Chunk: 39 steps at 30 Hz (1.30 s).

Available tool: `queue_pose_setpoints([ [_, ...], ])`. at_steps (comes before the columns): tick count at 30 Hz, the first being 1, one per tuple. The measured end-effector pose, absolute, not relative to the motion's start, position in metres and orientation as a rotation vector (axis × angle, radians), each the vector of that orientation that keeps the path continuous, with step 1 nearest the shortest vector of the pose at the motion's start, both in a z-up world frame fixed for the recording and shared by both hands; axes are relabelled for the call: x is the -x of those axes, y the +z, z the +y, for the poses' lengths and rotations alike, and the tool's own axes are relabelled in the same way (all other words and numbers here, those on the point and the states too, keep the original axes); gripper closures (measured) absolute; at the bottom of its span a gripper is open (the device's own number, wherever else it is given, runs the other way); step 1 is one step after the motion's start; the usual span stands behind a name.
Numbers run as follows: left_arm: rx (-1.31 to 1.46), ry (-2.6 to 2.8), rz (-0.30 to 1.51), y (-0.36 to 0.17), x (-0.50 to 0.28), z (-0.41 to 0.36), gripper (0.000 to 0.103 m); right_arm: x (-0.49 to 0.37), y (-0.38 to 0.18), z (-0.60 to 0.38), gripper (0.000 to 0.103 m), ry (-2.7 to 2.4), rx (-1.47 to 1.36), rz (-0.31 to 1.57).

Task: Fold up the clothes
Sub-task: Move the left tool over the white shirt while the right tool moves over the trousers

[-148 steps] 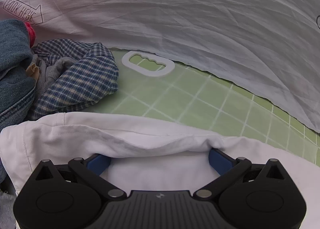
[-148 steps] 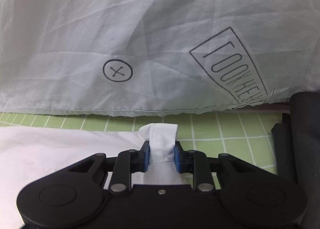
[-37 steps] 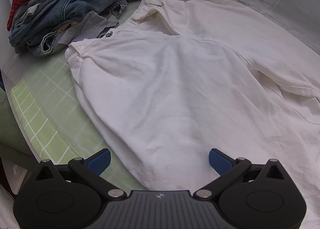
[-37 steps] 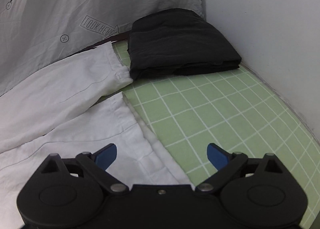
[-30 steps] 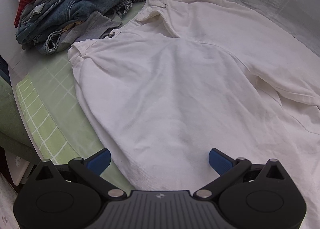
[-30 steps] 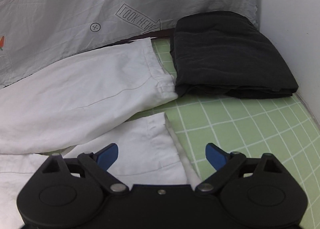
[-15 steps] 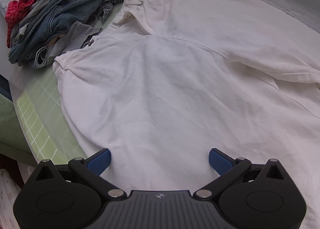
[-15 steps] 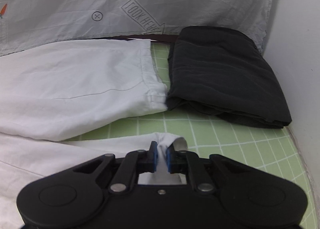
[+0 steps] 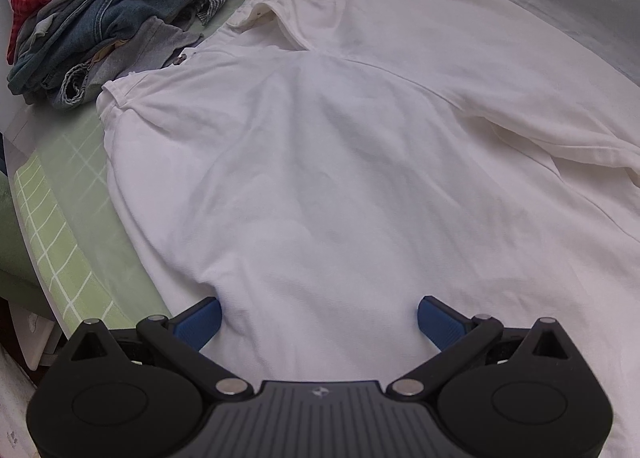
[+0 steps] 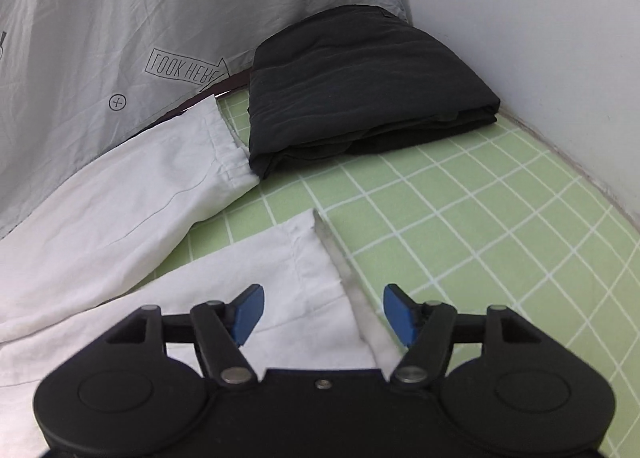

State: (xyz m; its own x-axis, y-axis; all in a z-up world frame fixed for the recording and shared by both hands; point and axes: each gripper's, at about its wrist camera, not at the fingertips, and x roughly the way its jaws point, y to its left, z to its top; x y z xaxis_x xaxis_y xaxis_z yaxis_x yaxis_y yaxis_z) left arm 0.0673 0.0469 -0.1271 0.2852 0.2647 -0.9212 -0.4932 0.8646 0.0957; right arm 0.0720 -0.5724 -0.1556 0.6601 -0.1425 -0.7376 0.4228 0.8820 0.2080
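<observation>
Green grid mat (image 10: pixel 460 226), white wall (image 10: pixel 540 18), grey sheet (image 10: pixel 120 10).

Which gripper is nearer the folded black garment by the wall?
Right. The right gripper hovers open over the white trousers' hem, with the folded black garment just ahead. The left gripper faces the waistband end, garment unseen.

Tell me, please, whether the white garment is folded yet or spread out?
Spread out: the white garment lies flat across the green mat, both legs extended, no fold visible.
</observation>
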Motion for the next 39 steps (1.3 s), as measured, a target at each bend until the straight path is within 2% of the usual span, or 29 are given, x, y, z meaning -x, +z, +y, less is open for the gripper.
queue_pose_setpoints([
  [14,0.245,0.422,1.164,-0.132,-0.039,0.049,0.000,0.056,-0.169,-0.582,0.020,-0.462,-0.660,0.762],
  [26,0.248,0.399,1.132,-0.135,-0.026,0.050,0.000,0.109,-0.168,-0.567,0.018,-0.448,-0.809,0.698],
  [39,0.192,0.293,1.157,-0.135,-0.031,0.059,0.000,0.144,-0.182,-0.538,0.015,-0.424,-1.124,0.615],
])
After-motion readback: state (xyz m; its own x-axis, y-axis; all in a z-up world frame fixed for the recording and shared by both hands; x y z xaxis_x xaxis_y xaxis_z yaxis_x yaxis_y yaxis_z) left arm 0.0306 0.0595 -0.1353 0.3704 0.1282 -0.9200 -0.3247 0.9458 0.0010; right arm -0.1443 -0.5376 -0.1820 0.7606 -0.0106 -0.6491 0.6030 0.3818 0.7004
